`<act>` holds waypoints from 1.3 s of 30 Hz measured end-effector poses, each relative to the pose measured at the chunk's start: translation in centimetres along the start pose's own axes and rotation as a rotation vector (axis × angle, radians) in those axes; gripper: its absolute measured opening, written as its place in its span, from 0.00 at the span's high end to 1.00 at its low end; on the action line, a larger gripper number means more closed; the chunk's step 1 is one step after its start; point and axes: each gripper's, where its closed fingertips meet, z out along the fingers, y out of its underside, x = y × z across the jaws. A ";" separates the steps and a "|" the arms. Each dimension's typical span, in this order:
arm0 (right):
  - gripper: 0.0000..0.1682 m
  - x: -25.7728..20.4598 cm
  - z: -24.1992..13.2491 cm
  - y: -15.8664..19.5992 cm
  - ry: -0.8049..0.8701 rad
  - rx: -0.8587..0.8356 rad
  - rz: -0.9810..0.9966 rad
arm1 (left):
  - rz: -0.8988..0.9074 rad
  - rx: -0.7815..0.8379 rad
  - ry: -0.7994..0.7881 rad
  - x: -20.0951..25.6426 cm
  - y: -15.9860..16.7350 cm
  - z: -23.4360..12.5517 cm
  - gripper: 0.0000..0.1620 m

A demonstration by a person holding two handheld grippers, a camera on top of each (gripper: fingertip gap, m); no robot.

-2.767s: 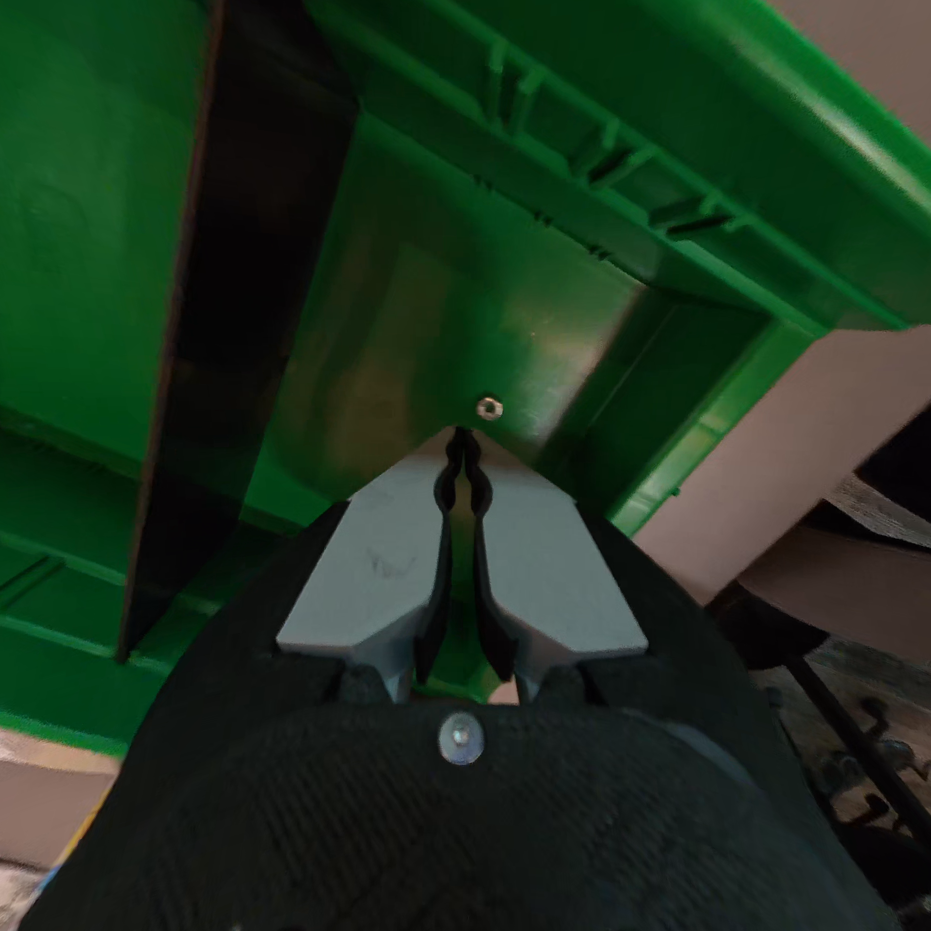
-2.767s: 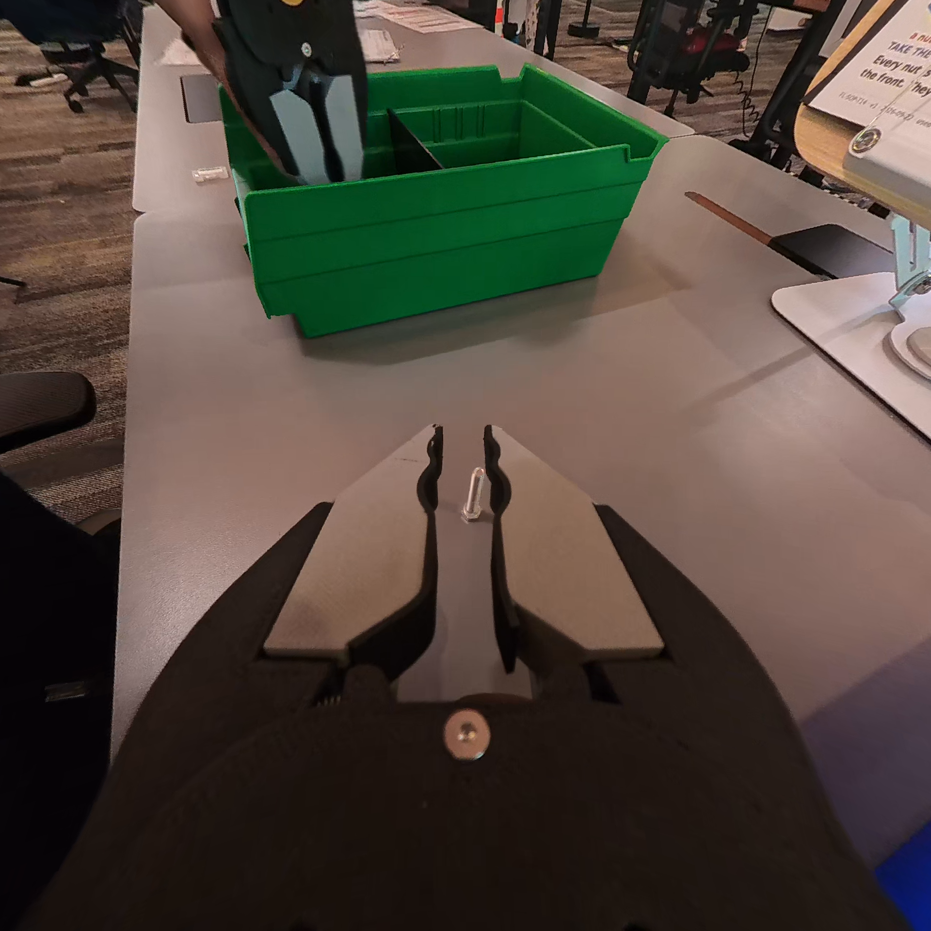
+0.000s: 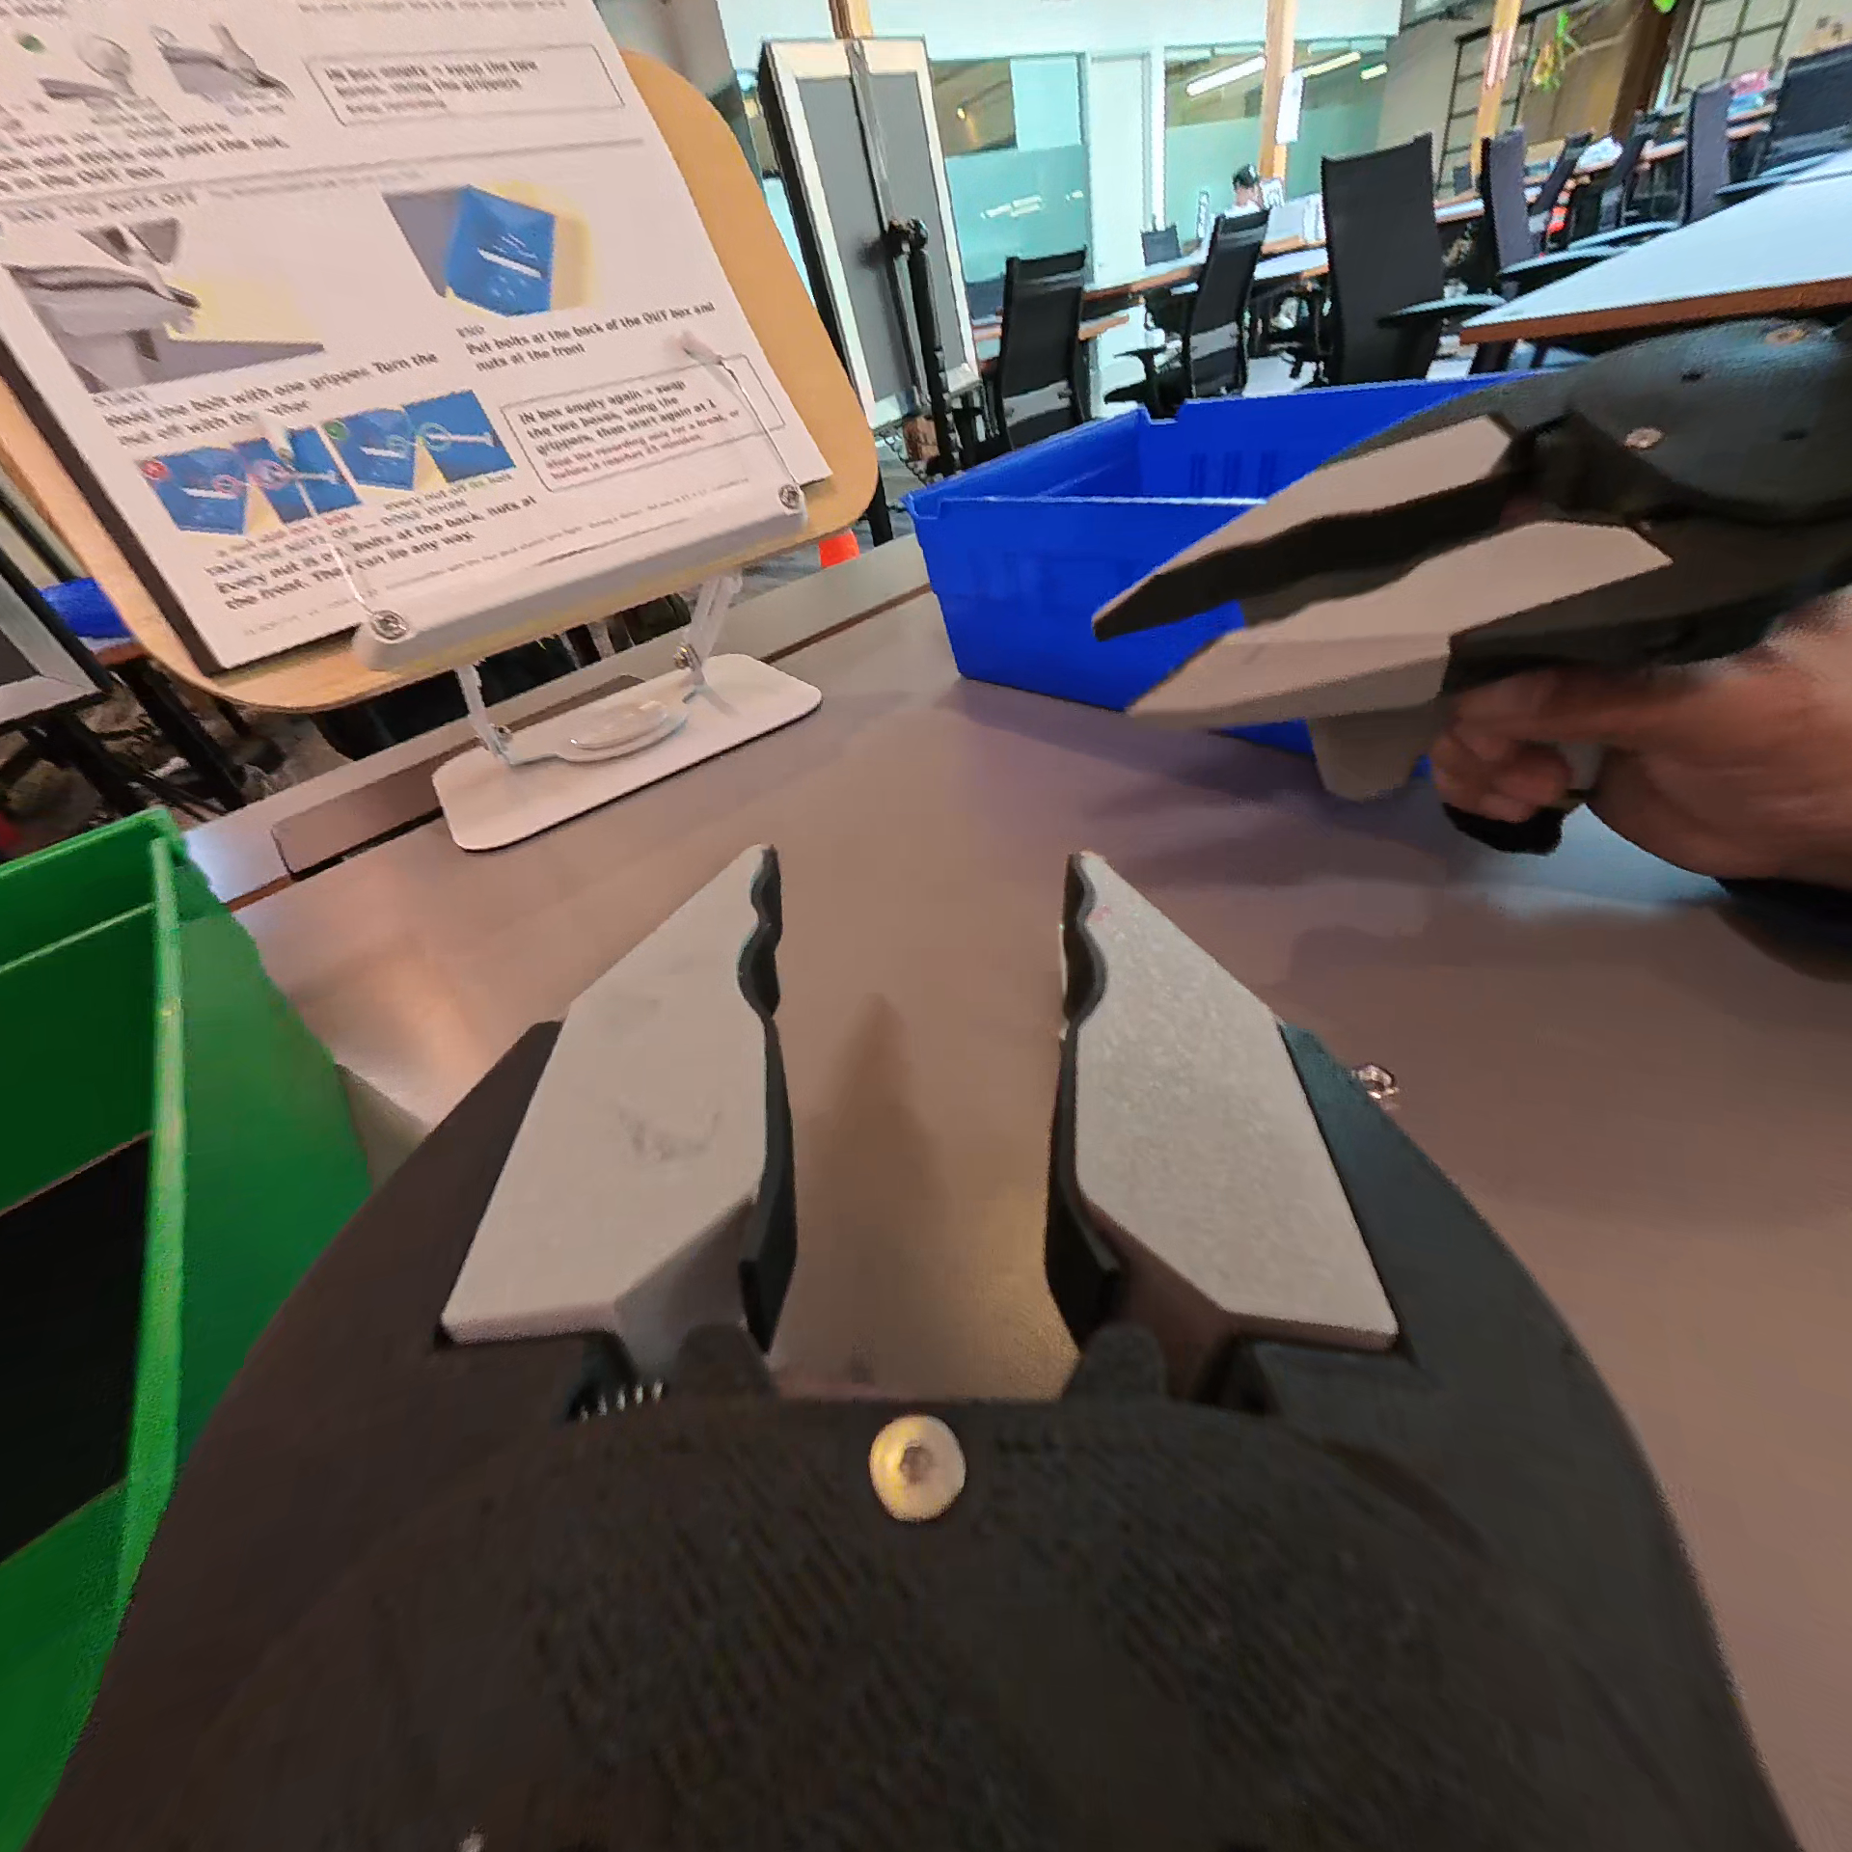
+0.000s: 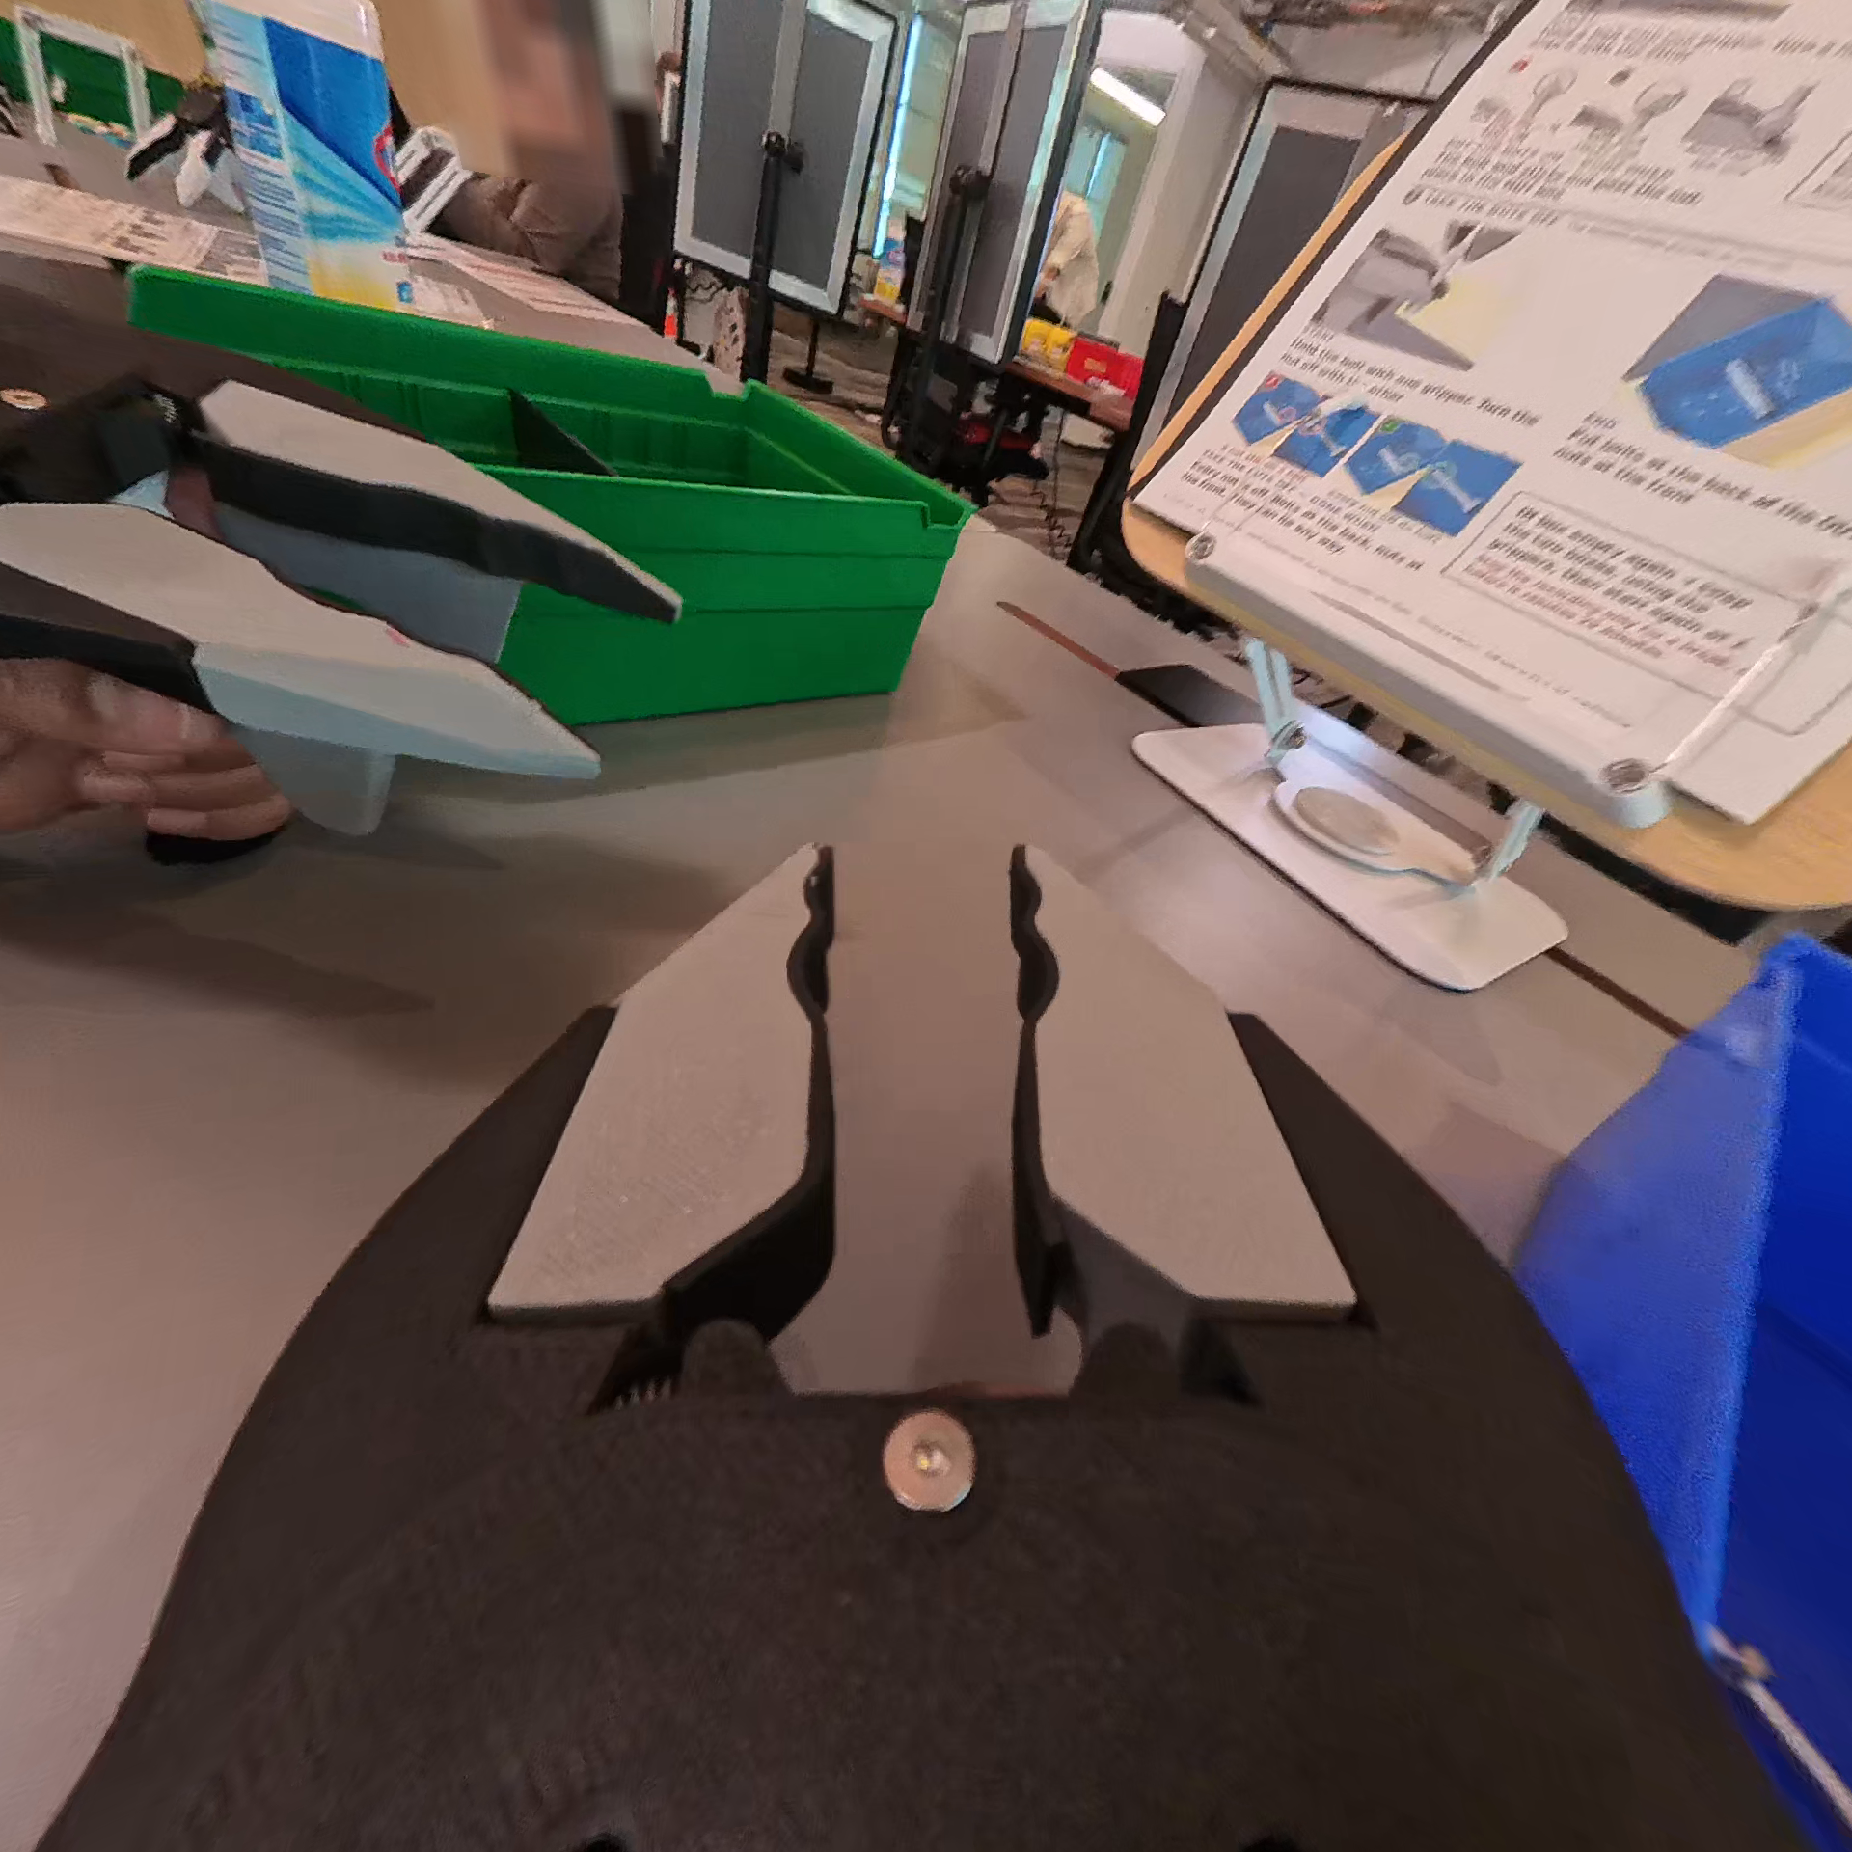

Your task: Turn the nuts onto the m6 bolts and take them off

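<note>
Left black two-finger gripper with grey fingers (image 3: 917, 892) low over grey matte tabletop (image 3: 1503, 1152), fingers spread wide, nothing between. Right black-and-grey gripper (image 4: 917, 882) also over table, fingers parted, nothing held. Small silvery piece (image 3: 1375, 1082) on table just beside left gripper's right edge, possibly nut; too small to tell. Green plastic bin with black divider (image 4: 762, 561) to left. Blue plastic bin (image 3: 1052, 561) to right. Between bins, farther back, white stand with printed instruction sheet (image 3: 621, 742).
</note>
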 end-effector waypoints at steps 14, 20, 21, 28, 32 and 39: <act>0.59 -1.6 -2.0 -1.9 -0.088 0.038 0.062 | 0.110 0.173 -0.033 -0.1 -2.0 -1.0 0.72; 0.53 -0.7 -2.9 -0.8 -0.076 -0.006 0.078 | 0.189 0.253 -0.027 0.7 -3.2 -2.0 0.80; 0.53 -0.6 -3.0 -0.7 -0.085 0.000 0.103 | 0.174 0.263 0.002 1.0 -3.3 -2.1 0.81; 0.59 0.2 -2.3 -0.9 -0.133 0.057 0.234 | 0.159 0.230 0.082 1.8 -2.7 -1.6 0.79; 0.59 -0.3 -1.9 0.0 -0.137 0.018 0.186 | 0.105 0.191 0.105 2.1 -2.4 -1.4 0.77; 0.62 0.9 -2.9 -0.6 -0.046 0.077 0.171 | 0.046 0.106 0.088 1.5 -1.3 -1.8 0.85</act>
